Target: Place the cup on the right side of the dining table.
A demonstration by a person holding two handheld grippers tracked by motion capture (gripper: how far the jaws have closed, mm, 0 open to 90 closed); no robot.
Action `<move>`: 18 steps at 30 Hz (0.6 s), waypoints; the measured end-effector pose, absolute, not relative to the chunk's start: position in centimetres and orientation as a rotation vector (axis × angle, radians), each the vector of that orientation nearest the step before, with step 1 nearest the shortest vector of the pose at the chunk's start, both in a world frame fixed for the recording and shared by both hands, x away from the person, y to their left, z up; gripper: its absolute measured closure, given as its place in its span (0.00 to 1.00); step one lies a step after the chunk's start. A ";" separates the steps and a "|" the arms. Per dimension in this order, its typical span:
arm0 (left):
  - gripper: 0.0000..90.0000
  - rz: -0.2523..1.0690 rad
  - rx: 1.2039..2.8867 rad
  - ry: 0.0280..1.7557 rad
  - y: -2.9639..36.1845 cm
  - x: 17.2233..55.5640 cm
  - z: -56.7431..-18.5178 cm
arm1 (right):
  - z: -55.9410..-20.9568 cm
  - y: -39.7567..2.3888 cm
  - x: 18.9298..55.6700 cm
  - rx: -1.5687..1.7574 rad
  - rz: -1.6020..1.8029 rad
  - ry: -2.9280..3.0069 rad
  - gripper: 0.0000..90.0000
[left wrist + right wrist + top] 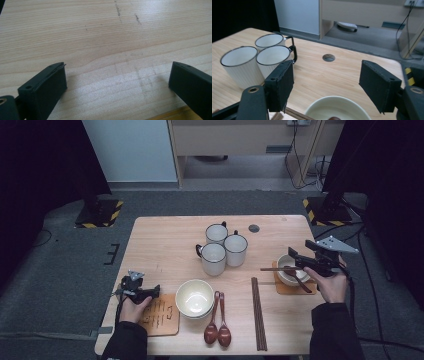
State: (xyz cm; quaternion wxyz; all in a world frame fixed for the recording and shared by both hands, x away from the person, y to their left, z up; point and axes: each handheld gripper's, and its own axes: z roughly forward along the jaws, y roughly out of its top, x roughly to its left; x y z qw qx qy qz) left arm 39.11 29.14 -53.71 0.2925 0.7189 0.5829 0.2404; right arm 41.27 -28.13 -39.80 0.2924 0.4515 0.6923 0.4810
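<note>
We are holding the right hand-held gripper [298, 262] just above a small cream bowl [289, 270] that is sitting on a wooden coaster [285, 287] at the right side of the desk [165, 240], its jaws standing wide with nothing between them. In the right gripper view the bowl's rim [337, 106] is lying directly below and between the two black pads [280, 85], and a pair of dark chopsticks [276, 269] is resting across that rim, reaching out past the left-hand jaw. A brown spoon [301, 282] is leaning in the bowl as well, toward us. We are judging the chopsticks to be light, stiff and smooth, so they are likely to roll or slip apart unless both sticks are pinched together near the middle, where they are crossing the rim. The bowl looks glazed and breakable, heavier than it seems, and best taken by clamping its wall at the rim rather than from above. Ahead of this gripper, three white mugs [253, 58] are standing close together. Our left hand-held gripper [150, 292] is resting low on the desk, well apart to the left, its jaws also spread wide over bare wood, with the edge of a second coaster [162, 315] just beside it and a larger bowl [194, 297], two spoons [217, 320] and more chopsticks [258, 312] lying beyond, between the two hands.
</note>
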 end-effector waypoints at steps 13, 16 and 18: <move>0.01 0.641 1.916 1.553 29.1 39.1 -53.7 | -38.6 -26.4 42.2 1.111 1.245 1.894 0.34; 0.00 0.640 1.916 1.553 29.1 39.1 -53.7 | -37.6 -25.5 42.6 1.075 1.184 1.932 0.34; 0.00 0.641 1.916 1.553 29.1 39.1 -53.7 | -37.2 -25.1 42.7 1.065 1.182 1.935 0.35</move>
